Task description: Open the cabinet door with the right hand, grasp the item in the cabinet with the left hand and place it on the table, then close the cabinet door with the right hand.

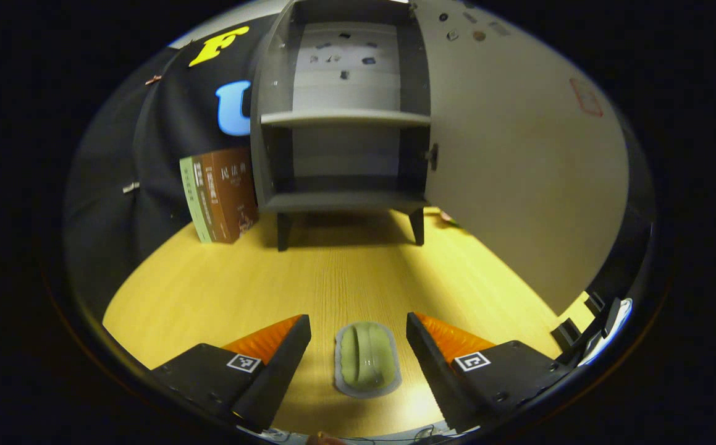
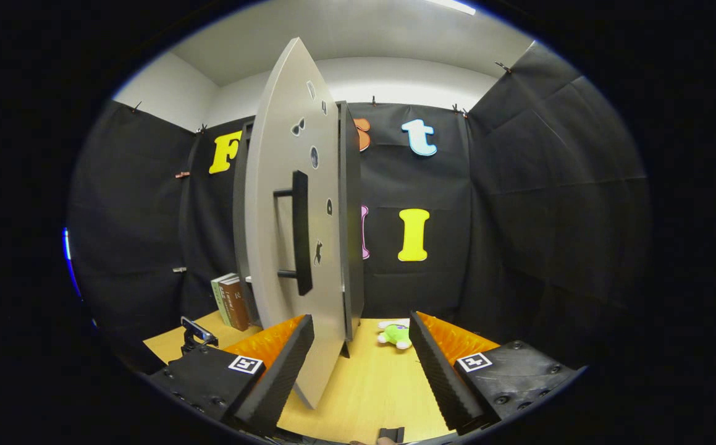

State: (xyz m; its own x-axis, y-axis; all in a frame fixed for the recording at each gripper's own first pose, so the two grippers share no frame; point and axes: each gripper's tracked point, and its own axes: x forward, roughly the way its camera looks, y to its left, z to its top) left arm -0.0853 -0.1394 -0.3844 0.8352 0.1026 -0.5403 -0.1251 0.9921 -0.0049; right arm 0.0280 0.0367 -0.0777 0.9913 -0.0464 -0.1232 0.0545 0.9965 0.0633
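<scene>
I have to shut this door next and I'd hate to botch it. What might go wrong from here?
The door stands wide open with its lower edge beside the right gripper, whose jaws are open and off the handle; a careless swing could knock it. The green item lies between the left gripper's open fingers; moving off may drag it.

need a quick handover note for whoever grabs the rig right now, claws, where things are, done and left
Left claw: open, empty, with the green packet lying on the table between its fingers, untouched by them.
Right claw: open, empty, at the lower edge of the open cabinet door; its handle is not gripped.
Cabinet: open, and no item is visible on its shelves.
Done: door opened, item out and on the table.
Left: back the left claw away, then close the door with the right.
</scene>
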